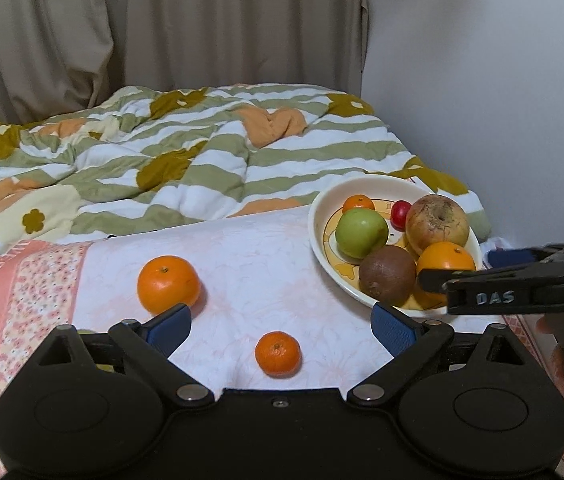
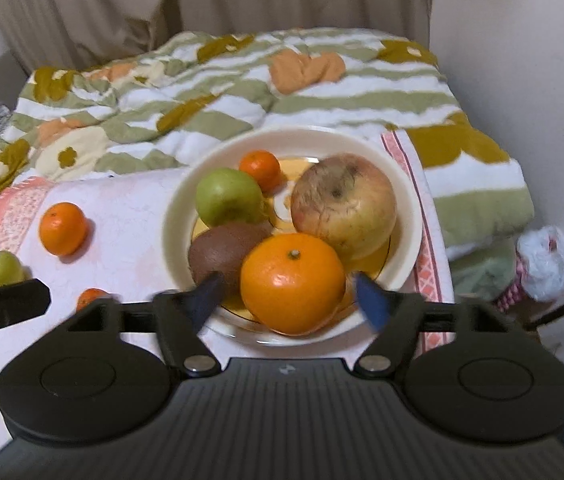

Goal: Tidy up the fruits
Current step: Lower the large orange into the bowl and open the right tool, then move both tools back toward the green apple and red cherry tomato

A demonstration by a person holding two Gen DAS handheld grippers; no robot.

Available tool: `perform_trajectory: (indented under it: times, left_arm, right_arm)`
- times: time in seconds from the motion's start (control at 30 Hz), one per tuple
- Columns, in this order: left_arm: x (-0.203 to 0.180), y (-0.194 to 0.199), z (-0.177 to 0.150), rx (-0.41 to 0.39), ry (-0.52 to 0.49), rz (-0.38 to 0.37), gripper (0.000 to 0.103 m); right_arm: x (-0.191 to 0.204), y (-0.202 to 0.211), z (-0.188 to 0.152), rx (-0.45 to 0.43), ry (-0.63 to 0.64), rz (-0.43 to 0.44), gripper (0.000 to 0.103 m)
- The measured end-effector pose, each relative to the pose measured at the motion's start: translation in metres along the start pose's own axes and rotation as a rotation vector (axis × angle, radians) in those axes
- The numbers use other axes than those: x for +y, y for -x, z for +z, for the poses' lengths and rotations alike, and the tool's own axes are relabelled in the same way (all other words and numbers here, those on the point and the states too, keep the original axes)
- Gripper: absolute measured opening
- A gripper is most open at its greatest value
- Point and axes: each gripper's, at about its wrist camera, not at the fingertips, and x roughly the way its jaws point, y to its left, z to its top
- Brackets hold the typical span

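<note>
Glossy large orange (image 2: 293, 282) in cream bowl (image 2: 405, 216), right fingers (image 2: 369, 300) spread around it; left fingers (image 1: 391, 326) wide, empty

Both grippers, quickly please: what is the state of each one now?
Left gripper: jaws open, holding nothing.
Right gripper: jaws open around the large orange in the bowl; no firm grip visible.

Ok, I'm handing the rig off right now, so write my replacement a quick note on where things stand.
Left gripper: open, empty, over the small mandarin.
Right gripper: open around the big orange in the bowl; contact unclear.
Done: green apple, kiwi, large apple, small mandarin and red fruit in bowl.
Left: orange, small mandarin, green fruit on cloth.
</note>
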Motion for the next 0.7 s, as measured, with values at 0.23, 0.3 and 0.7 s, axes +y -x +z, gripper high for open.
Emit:
perform_trajectory:
  times: [0.23,0.3,0.7]
  left_arm:
    - [-0.004,0.021,-0.008,-0.029,0.022,0.012,0.099]
    - [-0.005,0.030,-0.010,-0.045,0.028,0.019,0.099]
    - [-0.011,0.093,-0.031,-0.139,0.051,0.054,0.099]
  right_arm:
    - [-0.004,0.025,-0.003,-0.026,-0.003,0.008,0.103]
    - [-0.004,0.035,-0.005,-0.036,0.005,0.010,0.103]
    - [0.009,0.104,-0.017,-0.097,0.025,0.016,0.103]
